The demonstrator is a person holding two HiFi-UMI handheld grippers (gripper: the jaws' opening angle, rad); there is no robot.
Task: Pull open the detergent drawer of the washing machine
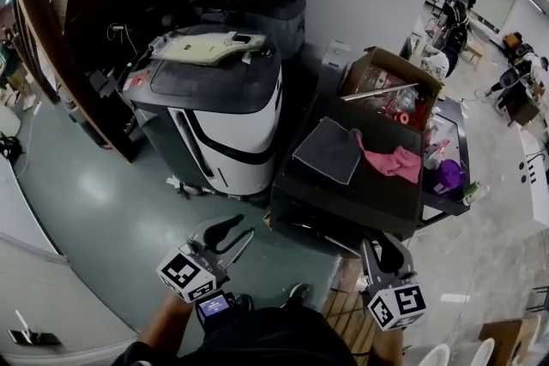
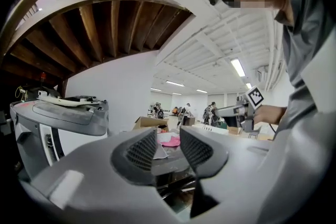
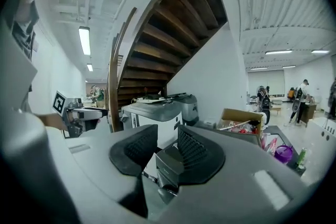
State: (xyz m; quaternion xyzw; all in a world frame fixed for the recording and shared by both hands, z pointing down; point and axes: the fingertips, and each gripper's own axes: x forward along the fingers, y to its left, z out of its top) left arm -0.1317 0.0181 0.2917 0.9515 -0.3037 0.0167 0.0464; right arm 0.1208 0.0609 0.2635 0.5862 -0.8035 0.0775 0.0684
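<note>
Washing machine: the white and grey washing machine (image 1: pixel 214 111) is standing on the floor under the wooden stairs, at the left of the black table (image 1: pixel 343 184) and in front of the person.
Detergent drawer: I am not managing to find it in any view. Nothing is sticking out from the machine's front or top, so I am judging it closed.
On its lid: a cream-coloured panel (image 1: pixel 210 47) is lying flat across the top.
Progress: the pull is not begun, I am thinking. Both claws are hanging well apart from the machine; reaching it, finding the drawer and drawing it out are all remaining.
Left gripper: the left gripper (image 1: pixel 238 231) is pointing toward the machine's lower front, with its jaws drawn narrow and nothing between them.
Right gripper: the right gripper (image 1: pixel 382 246) is hovering near the table's edge, with its jaws also pressed narrow and gripping nothing.
Around: a grey cloth (image 1: pixel 328 150) and a pink cloth (image 1: pixel 390 160) are lying on the table. A cardboard box (image 1: pixel 386 64) is sitting at its far end.
Writing: I am reading no brand or label. Only the square black-and-white markers on the claws' cubes are showing.
</note>
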